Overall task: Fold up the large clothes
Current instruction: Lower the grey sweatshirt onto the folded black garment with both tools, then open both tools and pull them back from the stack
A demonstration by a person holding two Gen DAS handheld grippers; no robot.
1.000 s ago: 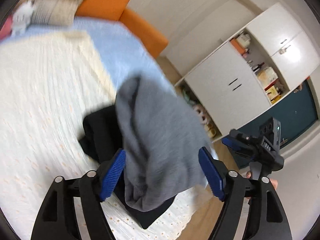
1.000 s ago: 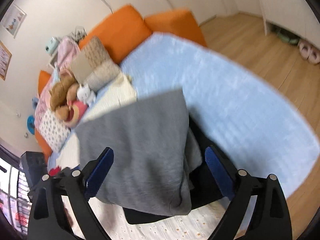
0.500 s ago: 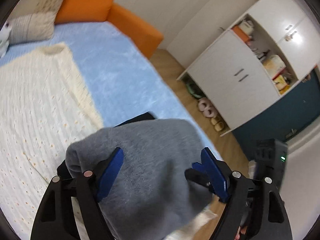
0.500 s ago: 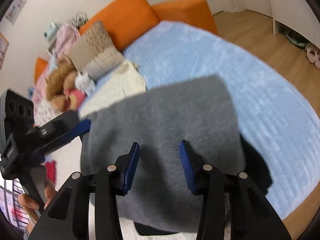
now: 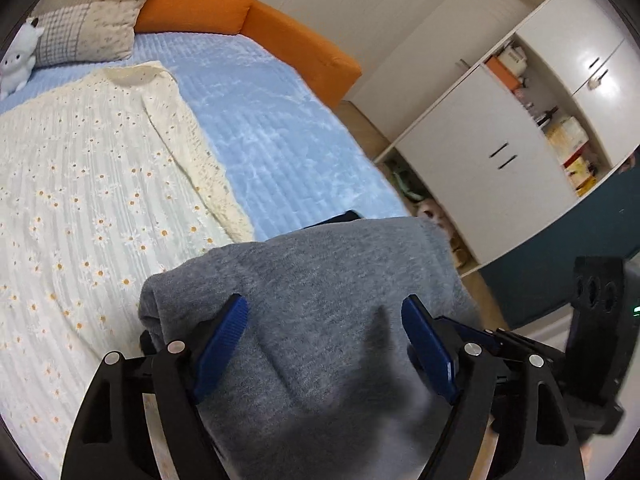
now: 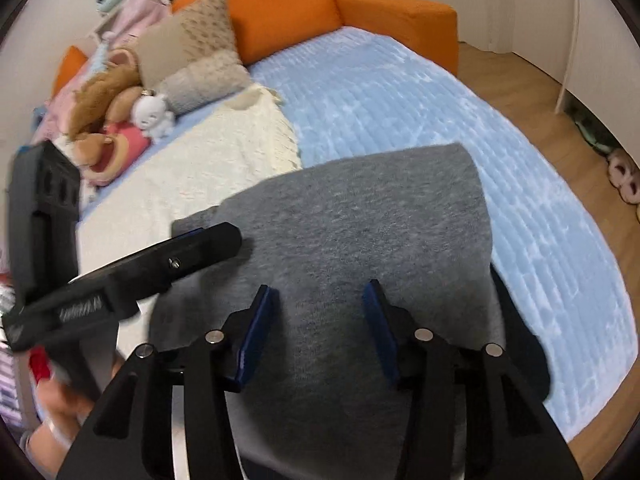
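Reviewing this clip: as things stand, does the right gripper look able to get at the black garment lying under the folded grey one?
Probably not directly. The grey garment covers most of the black garment, and the right gripper, its jaws opening, sits over the grey cloth. Only a black edge shows at the right.

I see a sofa bed [image 6: 400, 16] under a blue cover [image 6: 420, 112]. On it lie a cream daisy blanket [image 5: 80, 184], cushions [image 6: 188, 56], plush toys [image 6: 116, 120] and the grey garment [image 6: 352, 240].
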